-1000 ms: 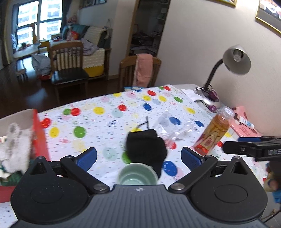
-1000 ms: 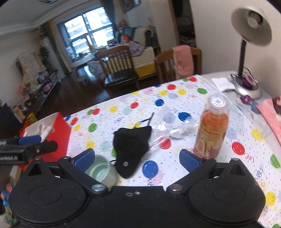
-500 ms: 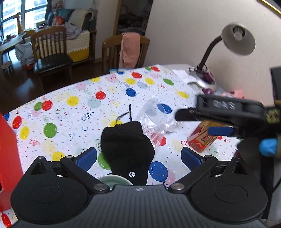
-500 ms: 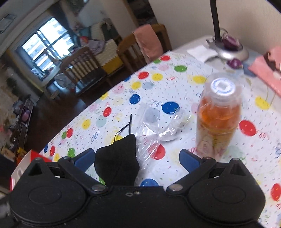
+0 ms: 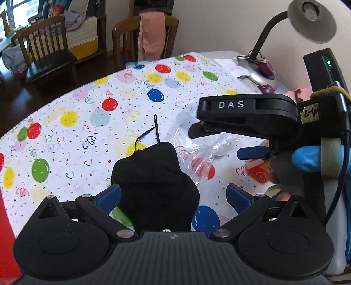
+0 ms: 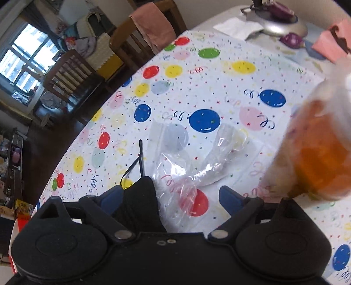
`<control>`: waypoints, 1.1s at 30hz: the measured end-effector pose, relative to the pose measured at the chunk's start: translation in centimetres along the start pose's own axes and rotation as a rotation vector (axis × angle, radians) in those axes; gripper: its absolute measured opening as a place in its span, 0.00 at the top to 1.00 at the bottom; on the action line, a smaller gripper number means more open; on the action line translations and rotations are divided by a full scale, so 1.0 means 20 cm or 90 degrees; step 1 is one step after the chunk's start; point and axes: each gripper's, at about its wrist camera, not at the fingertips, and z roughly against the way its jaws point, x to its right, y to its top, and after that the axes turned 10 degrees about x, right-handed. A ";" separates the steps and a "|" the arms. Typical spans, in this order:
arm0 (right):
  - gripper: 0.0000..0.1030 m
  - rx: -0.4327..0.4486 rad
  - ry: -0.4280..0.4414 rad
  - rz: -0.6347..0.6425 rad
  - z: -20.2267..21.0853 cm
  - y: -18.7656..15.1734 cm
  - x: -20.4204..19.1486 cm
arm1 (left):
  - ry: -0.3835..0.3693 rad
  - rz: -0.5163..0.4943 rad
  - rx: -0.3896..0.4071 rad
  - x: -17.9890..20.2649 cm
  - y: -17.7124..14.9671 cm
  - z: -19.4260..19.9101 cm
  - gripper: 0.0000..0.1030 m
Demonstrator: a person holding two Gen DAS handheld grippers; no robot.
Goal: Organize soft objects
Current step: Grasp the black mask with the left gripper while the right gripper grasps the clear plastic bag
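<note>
A black face mask (image 5: 151,186) with a thin ear loop lies on the balloon-print tablecloth (image 5: 72,136). It sits between the open fingers of my left gripper (image 5: 173,195). A crumpled clear plastic bag (image 5: 197,151) lies just right of the mask. My right gripper (image 6: 171,197) is open and low over the bag (image 6: 190,166), with the mask (image 6: 138,203) by its left finger. In the left wrist view the right gripper's body (image 5: 252,118) hangs over the bag, held by a blue-gloved hand.
An orange drink bottle (image 6: 320,149) stands close to the right gripper's right finger. A desk lamp (image 5: 307,19) and its silver base (image 6: 283,24) stand at the table's far right. A red box edge (image 5: 4,241) is at the left. Wooden chairs (image 5: 140,37) stand behind the table.
Both grippers have moved forward and down toward the mask and the bag. The right gripper has swung in over the bag, and the bottle now looms at its right.
</note>
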 end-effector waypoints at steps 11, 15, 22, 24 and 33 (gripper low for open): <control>0.17 -0.019 -0.038 0.024 -0.22 0.08 0.00 | -0.001 -0.024 -0.080 -0.06 0.05 -0.27 0.00; 0.16 -0.010 -0.041 0.059 -0.24 0.09 -0.02 | 0.002 -0.025 -0.110 -0.08 0.04 -0.36 0.00; 0.36 -0.008 -0.058 0.123 -0.29 0.07 -0.02 | 0.018 -0.020 -0.117 -0.11 0.03 -0.43 0.07; 0.41 -0.002 -0.063 0.140 -0.29 0.06 -0.02 | 0.024 -0.019 -0.117 -0.11 0.03 -0.44 0.16; 0.65 0.024 -0.056 0.181 -0.27 0.05 -0.03 | 0.027 0.027 -0.090 -0.17 0.04 -0.40 0.55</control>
